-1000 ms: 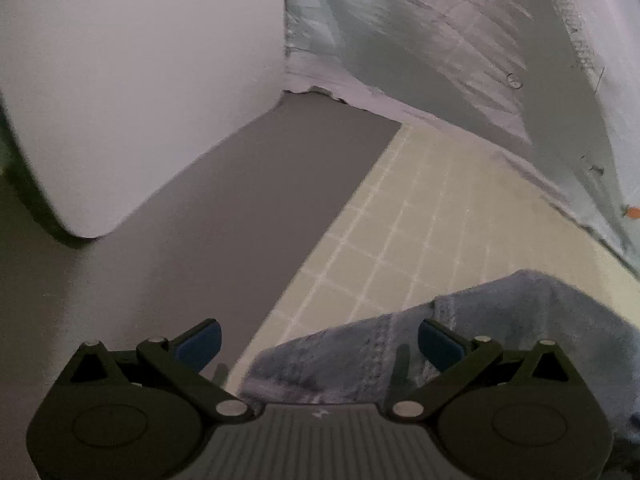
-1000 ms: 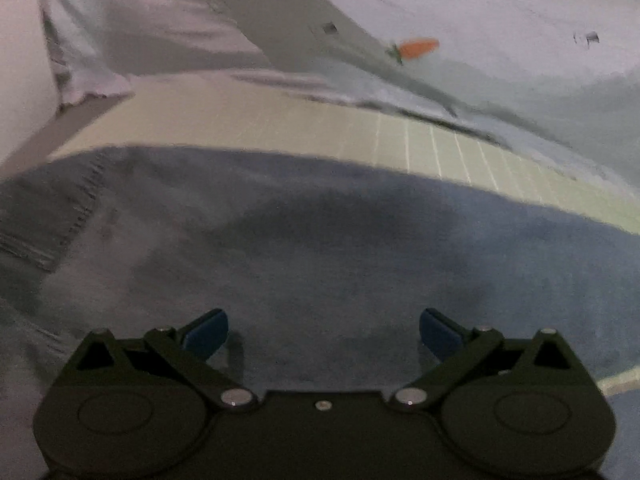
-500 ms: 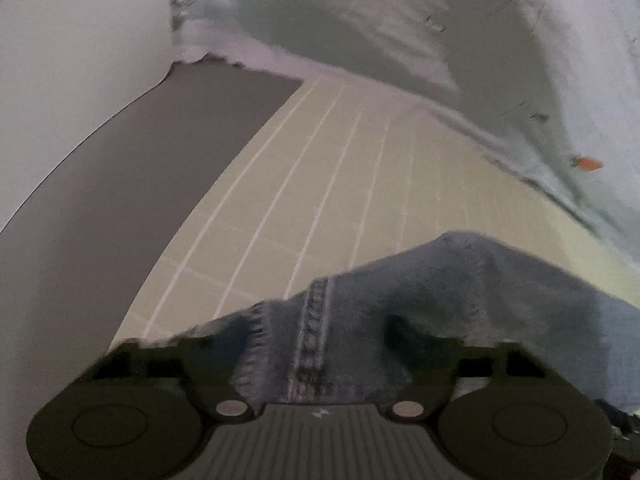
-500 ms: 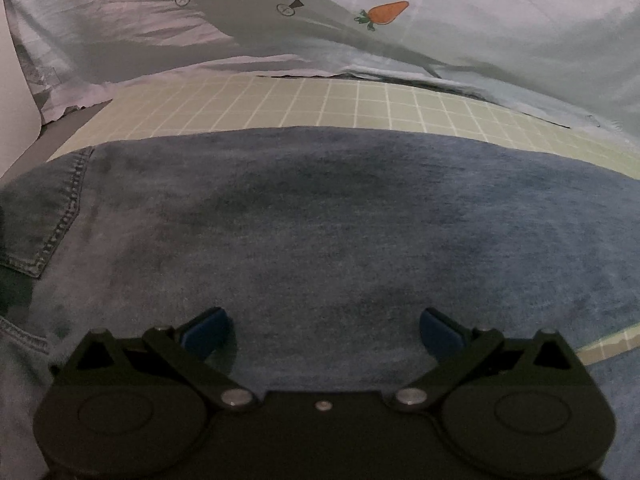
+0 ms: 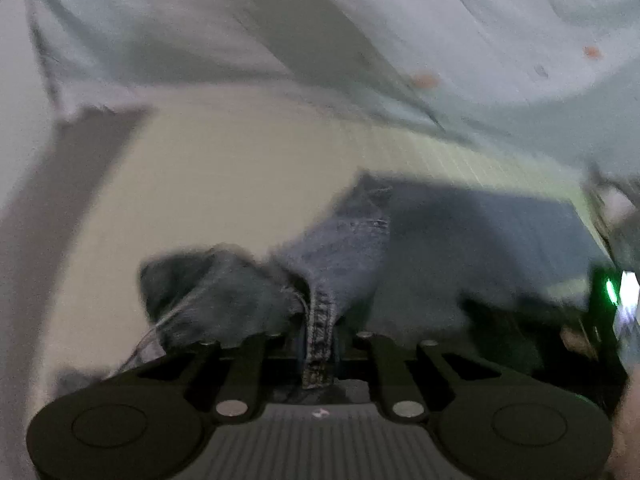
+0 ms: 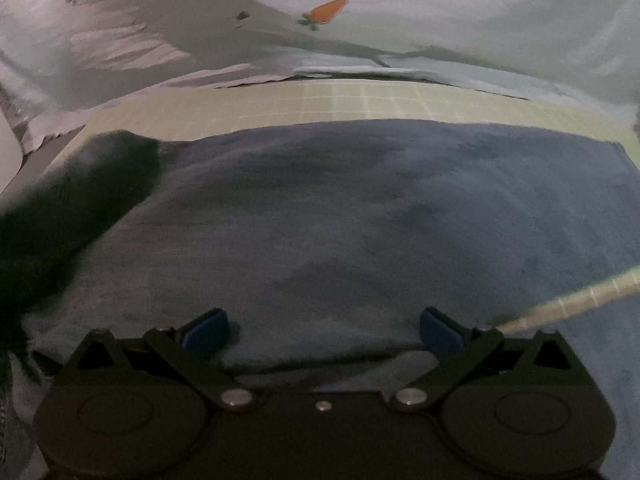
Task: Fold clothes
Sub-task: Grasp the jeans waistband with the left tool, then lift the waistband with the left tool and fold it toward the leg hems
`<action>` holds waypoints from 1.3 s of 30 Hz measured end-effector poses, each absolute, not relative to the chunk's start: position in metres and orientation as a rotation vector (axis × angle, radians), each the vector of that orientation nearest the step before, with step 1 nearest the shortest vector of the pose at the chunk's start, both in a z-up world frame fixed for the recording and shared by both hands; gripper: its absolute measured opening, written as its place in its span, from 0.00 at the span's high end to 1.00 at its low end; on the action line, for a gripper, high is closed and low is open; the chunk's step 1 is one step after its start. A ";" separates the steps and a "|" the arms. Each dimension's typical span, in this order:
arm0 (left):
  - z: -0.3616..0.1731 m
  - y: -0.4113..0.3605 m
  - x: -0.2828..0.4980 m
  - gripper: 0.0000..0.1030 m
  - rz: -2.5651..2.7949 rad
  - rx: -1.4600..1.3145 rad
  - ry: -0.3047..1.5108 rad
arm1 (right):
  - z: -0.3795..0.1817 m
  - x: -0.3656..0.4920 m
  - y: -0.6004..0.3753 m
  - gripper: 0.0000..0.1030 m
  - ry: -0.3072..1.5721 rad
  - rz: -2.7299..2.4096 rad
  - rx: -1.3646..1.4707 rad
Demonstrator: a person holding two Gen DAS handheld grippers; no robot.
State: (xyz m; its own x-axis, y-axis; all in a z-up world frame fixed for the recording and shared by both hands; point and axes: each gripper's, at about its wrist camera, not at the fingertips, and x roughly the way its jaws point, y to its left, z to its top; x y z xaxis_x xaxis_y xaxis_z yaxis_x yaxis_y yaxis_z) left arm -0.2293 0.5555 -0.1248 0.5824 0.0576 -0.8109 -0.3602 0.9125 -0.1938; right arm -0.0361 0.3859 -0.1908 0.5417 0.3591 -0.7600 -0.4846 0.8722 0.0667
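Behind jeans (image 6: 340, 220): carrot-print sheet (image 6: 400, 12), grid mat (image 6: 360, 100).

Bare grid mat (image 5: 248, 184) lies open left of the jeans (image 6: 340, 208); a carrot-print sheet (image 6: 400, 8) blocks behind.

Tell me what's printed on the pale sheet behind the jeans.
Small orange carrots on the pale bluish-grey fabric sheet, clearest in the right wrist view.

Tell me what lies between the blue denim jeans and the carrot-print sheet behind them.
A bare strip of pale green grid mat separates the blue denim jeans from the carrot-print sheet, shown in the right wrist view.
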 end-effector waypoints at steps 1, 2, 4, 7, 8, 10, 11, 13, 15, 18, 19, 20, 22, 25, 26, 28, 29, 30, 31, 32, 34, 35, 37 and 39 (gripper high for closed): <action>-0.138 0.546 -0.227 0.87 0.233 -0.346 0.966 | -0.191 -0.037 0.383 0.00 0.858 0.501 -0.153; -0.151 0.540 -0.225 0.87 0.230 -0.329 1.014 | -0.191 -0.038 0.380 0.00 0.852 0.498 -0.149; -0.169 0.538 -0.222 0.85 0.233 -0.329 1.081 | -0.191 -0.040 0.376 0.00 0.852 0.490 -0.149; -0.166 0.556 -0.224 0.82 0.223 -0.425 1.050 | -0.192 -0.044 0.371 0.00 0.844 0.494 -0.152; -0.164 0.560 -0.225 0.78 0.221 -0.443 1.040 | -0.192 -0.044 0.370 0.00 0.840 0.497 -0.153; -0.160 0.561 -0.228 0.71 0.206 -0.452 1.021 | -0.193 -0.045 0.368 0.00 0.825 0.507 -0.152; -0.157 0.559 -0.228 0.65 0.194 -0.445 1.011 | -0.194 -0.045 0.367 0.00 0.818 0.508 -0.153; -0.149 0.555 -0.229 0.55 0.173 -0.426 0.989 | -0.195 -0.047 0.368 0.00 0.804 0.507 -0.160; -0.138 0.550 -0.228 0.50 0.157 -0.404 0.962 | -0.197 -0.048 0.369 0.00 0.790 0.503 -0.168; -0.120 0.550 -0.231 0.50 0.142 -0.413 0.897 | -0.199 -0.050 0.366 0.00 0.761 0.508 -0.160; -0.113 0.553 -0.233 0.50 0.145 -0.427 0.866 | -0.200 -0.052 0.365 0.00 0.750 0.509 -0.157; -0.106 0.556 -0.236 0.50 0.156 -0.441 0.826 | -0.201 -0.054 0.365 0.00 0.738 0.510 -0.154; -0.092 0.563 -0.243 0.50 0.172 -0.467 0.743 | -0.202 -0.056 0.364 0.00 0.722 0.511 -0.149; -0.078 0.574 -0.246 0.50 0.237 -0.479 0.666 | -0.202 -0.056 0.364 0.00 0.716 0.510 -0.146; -0.079 0.578 -0.246 0.49 0.279 -0.473 0.670 | -0.202 -0.056 0.364 0.00 0.714 0.510 -0.145; -0.084 0.587 -0.244 0.45 0.362 -0.459 0.689 | -0.203 -0.057 0.363 0.00 0.708 0.511 -0.144; -0.089 0.591 -0.241 0.39 0.403 -0.449 0.712 | -0.203 -0.057 0.363 0.00 0.704 0.512 -0.143; -0.095 0.595 -0.240 0.27 0.427 -0.445 0.733 | -0.203 -0.058 0.363 0.00 0.701 0.512 -0.142; -0.101 0.600 -0.238 0.24 0.442 -0.443 0.752 | -0.203 -0.058 0.363 0.00 0.699 0.512 -0.141; -0.108 0.604 -0.237 0.23 0.441 -0.451 0.768 | -0.203 -0.058 0.363 0.00 0.699 0.511 -0.141; -0.121 0.613 -0.235 0.23 0.424 -0.487 0.798 | -0.203 -0.058 0.364 0.00 0.697 0.511 -0.140; -0.127 0.617 -0.234 0.23 0.420 -0.518 0.810 | -0.203 -0.058 0.364 0.00 0.696 0.511 -0.140; -0.137 0.626 -0.232 0.23 0.413 -0.591 0.822 | -0.204 -0.058 0.364 0.00 0.695 0.510 -0.139; -0.147 0.634 -0.231 0.23 0.402 -0.662 0.836 | -0.204 -0.058 0.364 0.00 0.693 0.509 -0.138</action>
State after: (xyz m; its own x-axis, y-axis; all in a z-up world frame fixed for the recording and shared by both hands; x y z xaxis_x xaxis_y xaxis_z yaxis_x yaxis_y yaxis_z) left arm -0.2311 0.6336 -0.1471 0.6142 0.0727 -0.7858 -0.5688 0.7310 -0.3769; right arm -0.0580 0.3641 -0.2039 0.6529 0.4024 -0.6417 -0.4923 0.8693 0.0442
